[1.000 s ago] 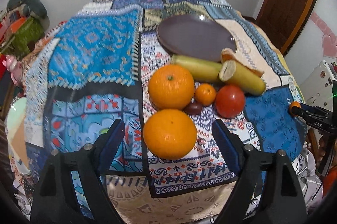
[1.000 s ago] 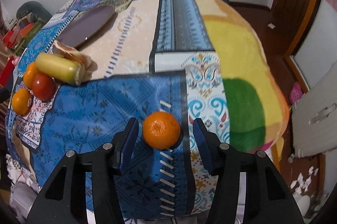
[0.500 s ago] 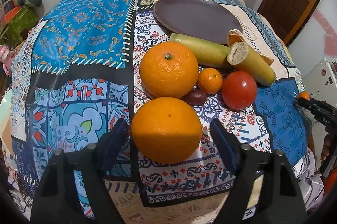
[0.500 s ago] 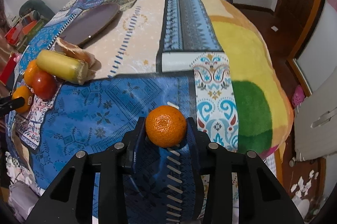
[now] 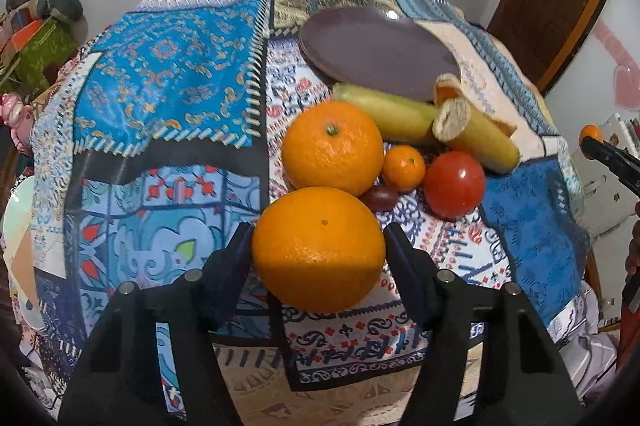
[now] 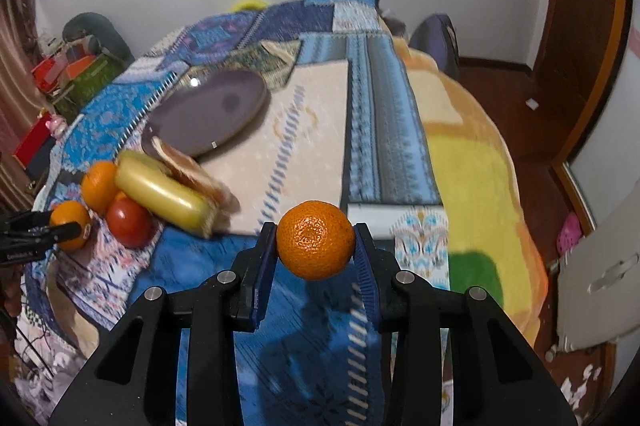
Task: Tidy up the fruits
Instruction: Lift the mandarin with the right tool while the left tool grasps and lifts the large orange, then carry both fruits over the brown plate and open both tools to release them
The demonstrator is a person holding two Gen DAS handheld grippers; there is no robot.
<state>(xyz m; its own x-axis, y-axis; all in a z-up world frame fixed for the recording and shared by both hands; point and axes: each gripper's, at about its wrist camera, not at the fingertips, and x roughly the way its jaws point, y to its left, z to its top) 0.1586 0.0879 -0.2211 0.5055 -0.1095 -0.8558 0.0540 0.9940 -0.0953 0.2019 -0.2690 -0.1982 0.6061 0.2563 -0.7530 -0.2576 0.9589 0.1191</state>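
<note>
My left gripper [image 5: 318, 246] is shut on a large orange [image 5: 319, 248] near the table's front edge. Behind it lie a second large orange [image 5: 332, 147], a small mandarin [image 5: 403, 167], a red tomato [image 5: 454, 183], a dark plum [image 5: 380, 196] and two yellow banana pieces [image 5: 474, 135]. A brown plate [image 5: 376, 49] stands behind them, empty. My right gripper [image 6: 315, 240] is shut on a mandarin [image 6: 315, 240] and holds it above the blue cloth. The plate also shows in the right wrist view [image 6: 208, 115], far left of that gripper.
A patchwork cloth [image 5: 168, 73] covers the round table. The right gripper shows at the left view's right edge [image 5: 608, 155]. The left gripper with its orange shows at the right view's left edge [image 6: 60, 230]. Clutter [image 6: 68, 69] sits on the floor at the left.
My left gripper moved forward and closed on the near orange. My right gripper closed on the mandarin and lifted it off the cloth.
</note>
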